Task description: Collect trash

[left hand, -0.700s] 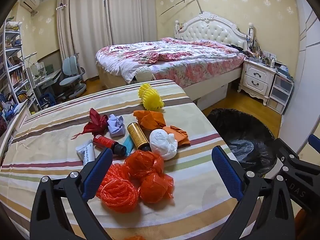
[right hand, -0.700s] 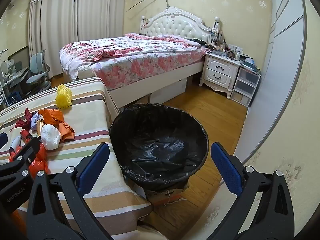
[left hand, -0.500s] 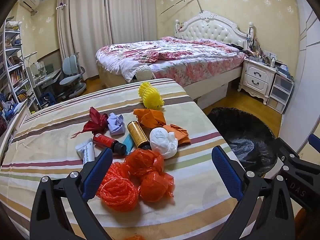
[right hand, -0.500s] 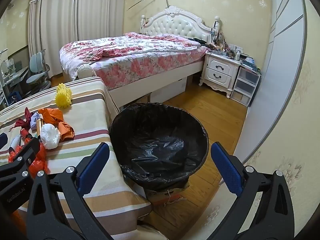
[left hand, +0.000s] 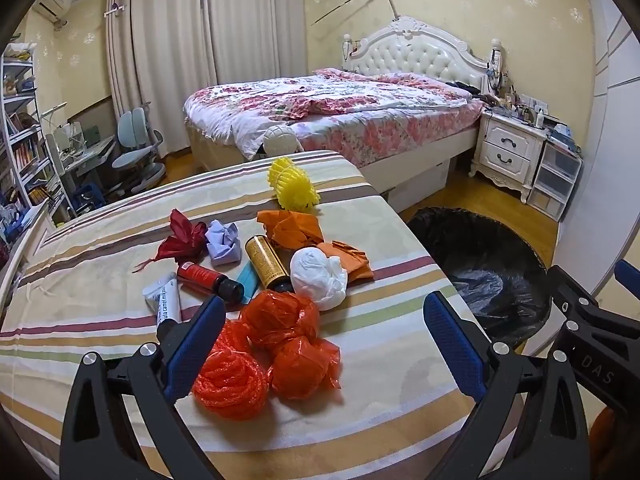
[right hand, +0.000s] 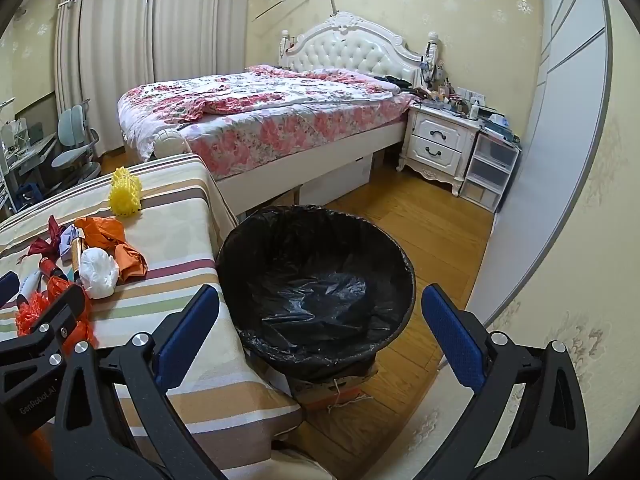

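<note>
Trash lies on a striped table [left hand: 100,280]: red plastic wads [left hand: 280,344], a red mesh ball [left hand: 230,380], a white wad [left hand: 318,278], orange paper [left hand: 292,228], a gold can [left hand: 266,262], a red bottle [left hand: 208,280], a white tube [left hand: 164,300], a lilac wad [left hand: 224,242], a dark red wrapper [left hand: 182,236] and a yellow spiky ball [left hand: 294,190]. My left gripper [left hand: 324,344] hangs open above the red wads, holding nothing. My right gripper [right hand: 318,332] is open over a black-lined bin [right hand: 316,280] standing right of the table.
A bed [right hand: 260,120] with a floral cover stands behind the table, a white nightstand [right hand: 438,146] and plastic drawers [right hand: 492,166] to its right. Wooden floor [right hand: 420,220] surrounds the bin. A wall [right hand: 560,200] runs close on the right. Desk chair [left hand: 136,148] and shelves [left hand: 20,132] at left.
</note>
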Motion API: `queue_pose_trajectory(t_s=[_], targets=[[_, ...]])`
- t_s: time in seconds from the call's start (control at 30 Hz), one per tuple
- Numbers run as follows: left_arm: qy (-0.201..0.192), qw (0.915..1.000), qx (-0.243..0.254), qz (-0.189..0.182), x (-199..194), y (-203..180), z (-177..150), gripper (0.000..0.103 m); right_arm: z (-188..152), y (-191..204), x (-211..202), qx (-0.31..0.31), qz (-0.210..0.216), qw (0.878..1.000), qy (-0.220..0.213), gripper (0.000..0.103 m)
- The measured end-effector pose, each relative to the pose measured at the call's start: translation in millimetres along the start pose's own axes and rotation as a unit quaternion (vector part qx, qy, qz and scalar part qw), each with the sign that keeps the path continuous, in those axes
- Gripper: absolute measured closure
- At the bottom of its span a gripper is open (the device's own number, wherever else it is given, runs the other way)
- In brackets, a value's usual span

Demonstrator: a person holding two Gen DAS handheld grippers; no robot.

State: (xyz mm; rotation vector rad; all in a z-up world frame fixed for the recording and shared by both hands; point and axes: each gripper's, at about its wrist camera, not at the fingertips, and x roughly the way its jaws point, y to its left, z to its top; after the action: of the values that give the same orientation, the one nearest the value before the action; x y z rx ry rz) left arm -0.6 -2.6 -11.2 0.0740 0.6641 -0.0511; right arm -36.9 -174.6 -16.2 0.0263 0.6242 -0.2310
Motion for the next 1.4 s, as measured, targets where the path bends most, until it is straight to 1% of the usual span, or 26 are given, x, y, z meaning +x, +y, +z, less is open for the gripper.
queue_pose_trajectory(t_s=[0.57, 1.4], targets=[[0.000, 1.0000, -0.009, 0.003, -6.7, -0.2, 1.7, 0.006, -0.2, -1.5, 0.2, 0.000, 0.000, 1.000, 0.000, 0.004], [0.001, 1.0000, -0.008, 0.002, -2.1, 2.6, 1.8, 0.006, -0.7, -3.3, 0.1, 0.001, 0.001, 1.000, 0.000, 0.004]])
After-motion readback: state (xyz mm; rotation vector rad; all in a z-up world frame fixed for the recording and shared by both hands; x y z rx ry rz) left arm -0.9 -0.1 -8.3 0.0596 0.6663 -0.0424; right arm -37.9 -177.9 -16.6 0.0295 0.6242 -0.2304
